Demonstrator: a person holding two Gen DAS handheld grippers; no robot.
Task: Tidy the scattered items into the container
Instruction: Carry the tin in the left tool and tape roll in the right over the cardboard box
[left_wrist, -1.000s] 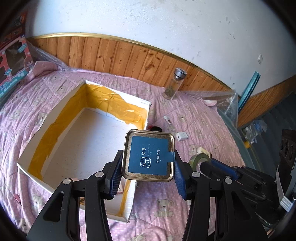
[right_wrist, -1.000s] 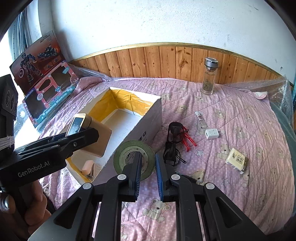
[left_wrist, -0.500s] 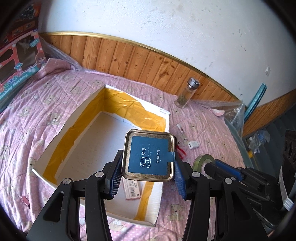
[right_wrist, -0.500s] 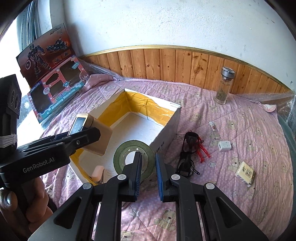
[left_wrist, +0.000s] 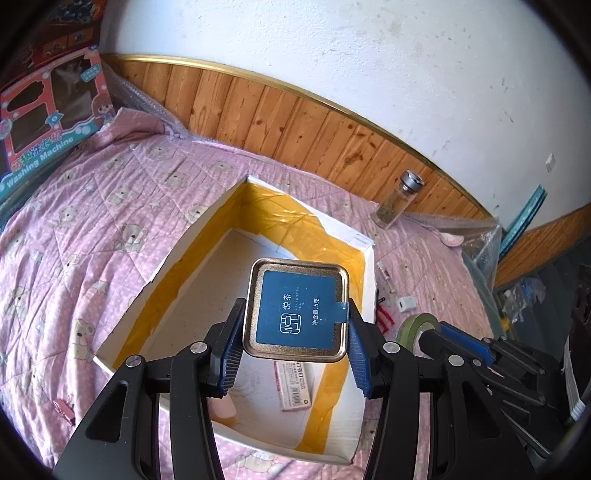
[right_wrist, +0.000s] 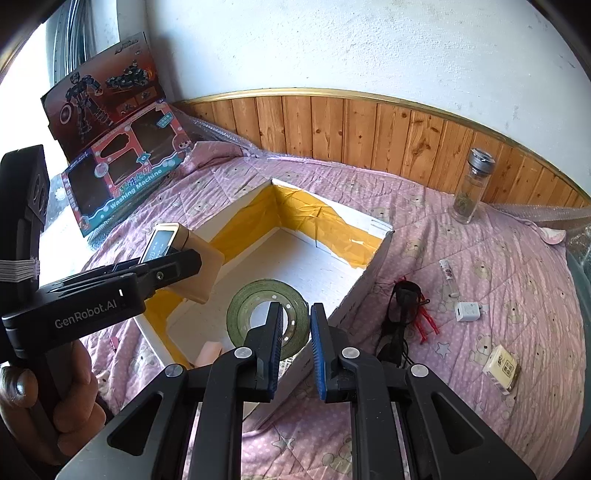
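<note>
Over the box (left_wrist: 177, 258): left gripper (left_wrist: 295, 345) clamped on tin (left_wrist: 299, 314), pads pressing its two opposite sides; right gripper (right_wrist: 297, 345) clamped on tape roll (right_wrist: 258, 317), jaws nearly together across the roll's wall. Both loads carried above the open interior, neither yet released.

Progress, judged from present layout:
- Already inside box: flat labelled packet (left_wrist: 293, 386) on the floor near the front wall; pale pink block (left_wrist: 223, 408) in the near corner, partly hidden behind a finger.
- In transit: tin and tape roll.
- Still on quilt (right_wrist: 498, 258), right of box: glasses (right_wrist: 400, 317), red clip (right_wrist: 424, 319) touching them, white charger (right_wrist: 467, 312), small tube (right_wrist: 448, 275), yellow packet (right_wrist: 502, 367). Well apart near the wainscot: glass bottle (right_wrist: 471, 192), upright. Small pink clip (left_wrist: 62, 408) on quilt left of box.
- Estimate: under half complete; release of both loads pending, then several pickups.

Orientation:
- Tin: roughly square, so no marked long axis in the face; blue lid face turned toward the left camera, tilted back; side view shows a deep tan body (right_wrist: 195, 266) extending away from the lid toward the box floor.
- Tape roll: held on edge, open centre facing the right camera, axis running roughly along the fingers; no long axis.
- Box: long sides running away from both cameras toward the wall.
</note>
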